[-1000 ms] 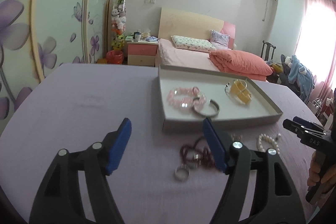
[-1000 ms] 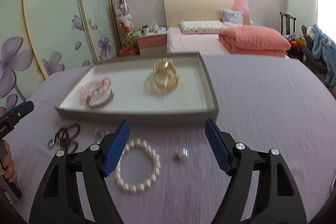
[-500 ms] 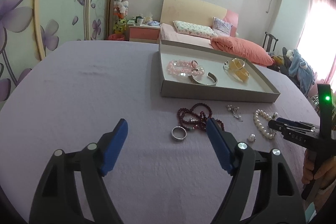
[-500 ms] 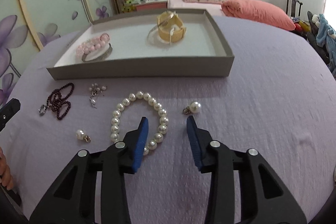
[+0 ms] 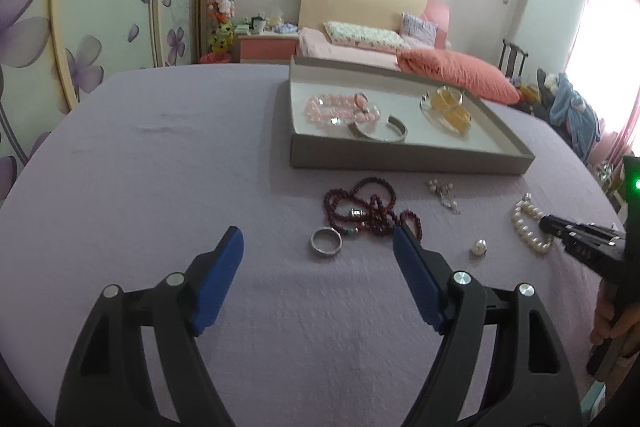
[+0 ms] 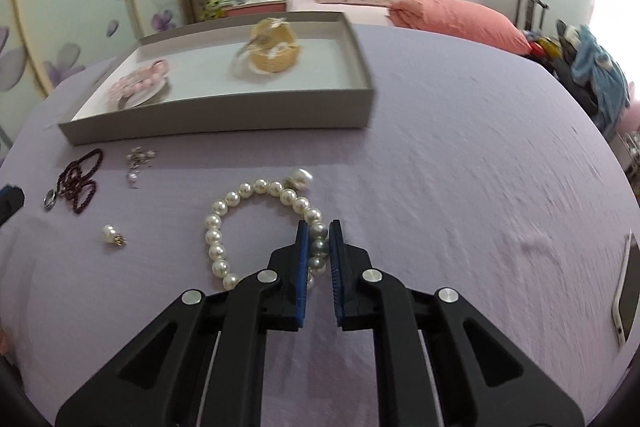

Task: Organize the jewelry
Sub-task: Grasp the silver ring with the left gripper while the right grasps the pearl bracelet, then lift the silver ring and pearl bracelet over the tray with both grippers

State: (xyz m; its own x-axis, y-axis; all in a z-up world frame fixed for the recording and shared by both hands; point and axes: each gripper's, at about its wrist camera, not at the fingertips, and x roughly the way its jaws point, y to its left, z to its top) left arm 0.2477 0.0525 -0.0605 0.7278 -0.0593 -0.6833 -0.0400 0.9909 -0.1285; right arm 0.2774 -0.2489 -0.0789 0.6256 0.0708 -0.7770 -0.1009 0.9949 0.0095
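The right gripper (image 6: 319, 241) has just been closing and is now clenched on the near right side of the pearl bracelet (image 6: 256, 227), a bead or two pinched between its blue pads. The left gripper (image 5: 318, 247) hangs released over the silver ring (image 5: 326, 242), holding nothing.

The bracelet lies on the lilac cloth, near the tray (image 6: 224, 123) and just short of its front wall. To do this well, I'd lift straight up before heading for the tray, high enough that the hanging loop clears the wall. The beads are round, glossy and hard, so they may roll out of a shallow pinch. The loop is limp and will swing.

The cloth looks soft and faintly wrinkled. The tray seems stiff grey card, shallow and rectangular.
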